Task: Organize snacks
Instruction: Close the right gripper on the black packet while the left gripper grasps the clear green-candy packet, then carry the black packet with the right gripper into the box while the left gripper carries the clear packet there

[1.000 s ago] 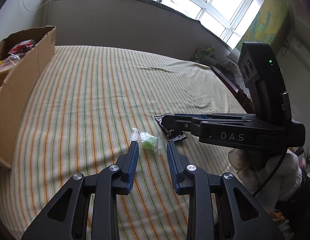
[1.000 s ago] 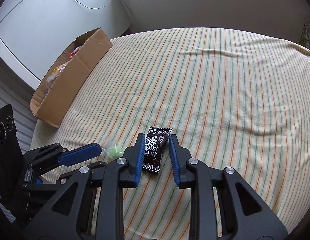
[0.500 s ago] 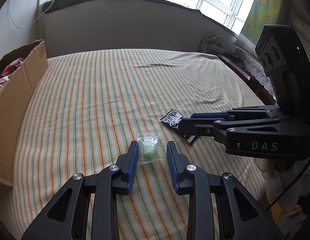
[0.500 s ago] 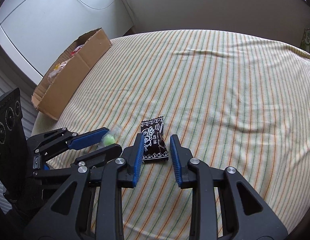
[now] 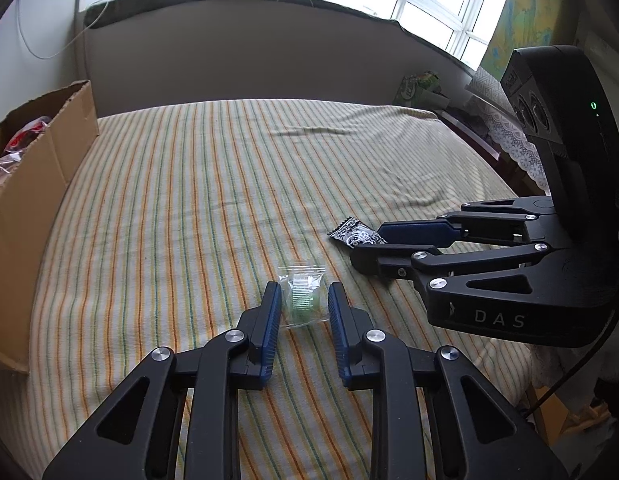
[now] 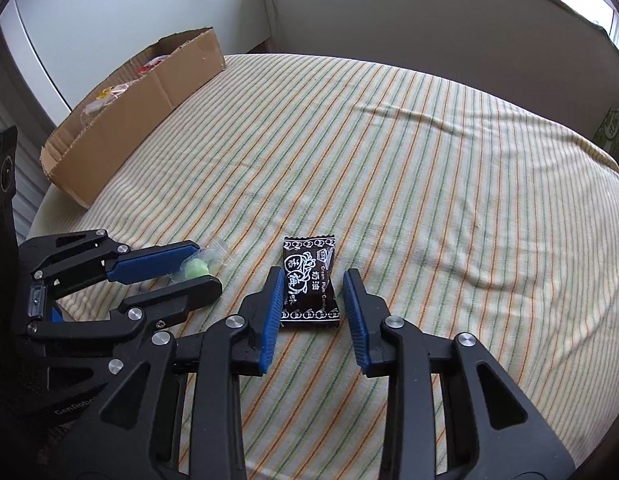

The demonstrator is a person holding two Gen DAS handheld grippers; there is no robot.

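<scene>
- the left gripper has its jaws narrow, and they have just been closing; the green candy in its clear wrapper lies between the blue pads, which sit at its sides, but i cannot tell if they press it.
- the right gripper also has narrow jaws, and the black candy packet lies flat between them; the left pad is at the packet edge, the right pad stands a little apart from it.
- both candies rest on the striped cloth, near each other.
- in the right wrist view the left gripper is at 9 o'clock from the black packet.
- the cardboard box stands at 10 o'clock, well apart, at the cloth edge, with wrapped snacks inside.
</scene>
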